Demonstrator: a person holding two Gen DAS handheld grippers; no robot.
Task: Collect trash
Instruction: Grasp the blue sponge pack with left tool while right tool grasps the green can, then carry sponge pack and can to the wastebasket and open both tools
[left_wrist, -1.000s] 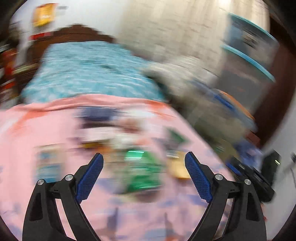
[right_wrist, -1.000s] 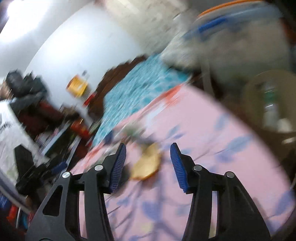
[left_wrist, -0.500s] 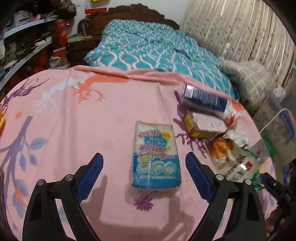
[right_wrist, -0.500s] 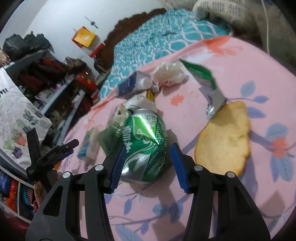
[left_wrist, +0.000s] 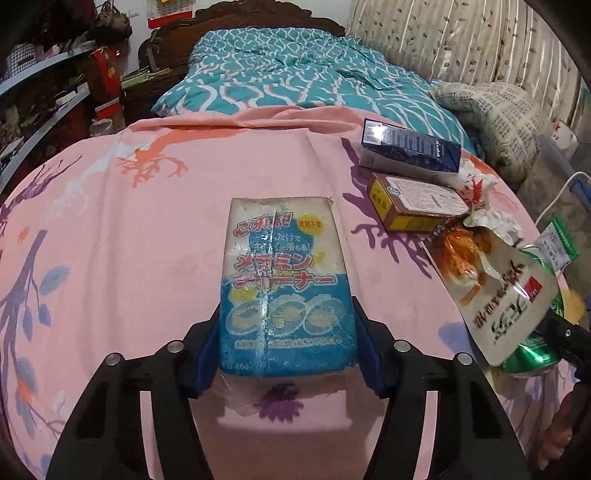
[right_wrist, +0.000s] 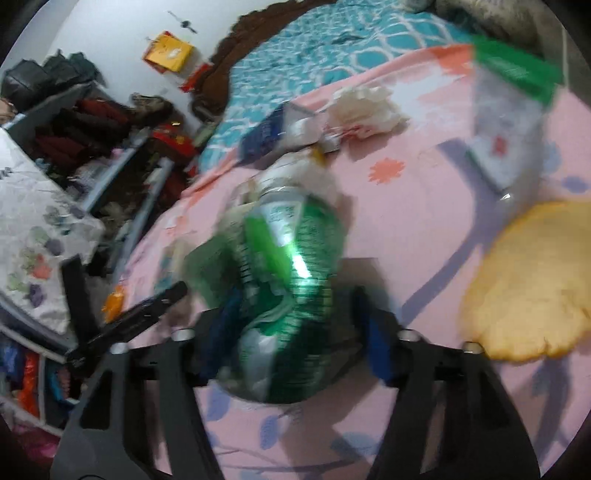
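Note:
On the pink sheet (left_wrist: 129, 240) lies a blue and white sponge packet (left_wrist: 284, 266). My left gripper (left_wrist: 286, 332) straddles its near end, jaws closing, both blue pads against its sides. A crushed green can (right_wrist: 291, 258) sits between the closing jaws of my right gripper (right_wrist: 295, 332), and the pads press on it; the view is blurred. The can (left_wrist: 532, 356) also shows at the left wrist view's right edge under a printed food pouch (left_wrist: 495, 288). Other trash: a dark blue carton (left_wrist: 410, 151), a brown box (left_wrist: 413, 203), a crumpled tissue (right_wrist: 365, 107), a yellow flat piece (right_wrist: 528, 284) and a green-topped bag (right_wrist: 509, 122).
A teal quilt (left_wrist: 295, 74) and a patterned pillow (left_wrist: 491, 122) lie at the far end of the bed. Cluttered shelves (left_wrist: 44, 110) stand to the left. My left gripper (right_wrist: 129, 317) shows in the right wrist view, left of the can.
The left gripper has moved forward over the packet's near end and its jaws have narrowed onto it. The right jaws have narrowed onto the green can, which now looks closer.

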